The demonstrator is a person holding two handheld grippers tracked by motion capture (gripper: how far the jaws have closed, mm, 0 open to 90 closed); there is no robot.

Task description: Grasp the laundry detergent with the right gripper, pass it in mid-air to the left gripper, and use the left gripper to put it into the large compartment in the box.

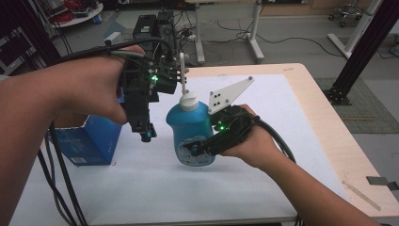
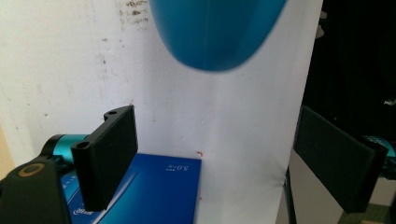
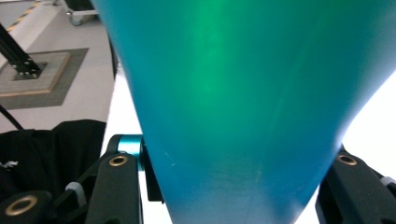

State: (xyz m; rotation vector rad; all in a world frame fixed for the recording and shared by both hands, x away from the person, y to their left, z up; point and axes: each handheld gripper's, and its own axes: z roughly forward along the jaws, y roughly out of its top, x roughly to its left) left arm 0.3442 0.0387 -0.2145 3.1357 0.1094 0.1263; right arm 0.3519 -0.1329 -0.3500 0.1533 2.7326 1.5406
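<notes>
1. On the white mat (image 1: 263, 155) at mid-table stands a blue bottle (image 1: 190, 134) with a white pump top (image 1: 188, 100), held upright.
2. The right gripper (image 1: 200, 148) comes in from the bottle's right and clamps its lower body; in the right gripper view the jaws press either side of the bottle (image 3: 243, 102), whose top and base are cut off by the frame.
3. The right hand (image 1: 251, 141) hides most of that gripper, and the bottle's base lies behind the jaws, so I cannot tell whether it rests on the mat.
4. The left gripper (image 1: 148, 134) hangs above the table, left of the bottle, pointing down.
5. Its jaws stand apart with nothing between them, plain in the left gripper view, where the bottle (image 2: 217, 32) is blurred and cut off at the top.
6. A blue box (image 1: 91, 141) sits on the mat behind the left forearm, partly hidden; its print (image 2: 180, 168) is too small to read.
</notes>
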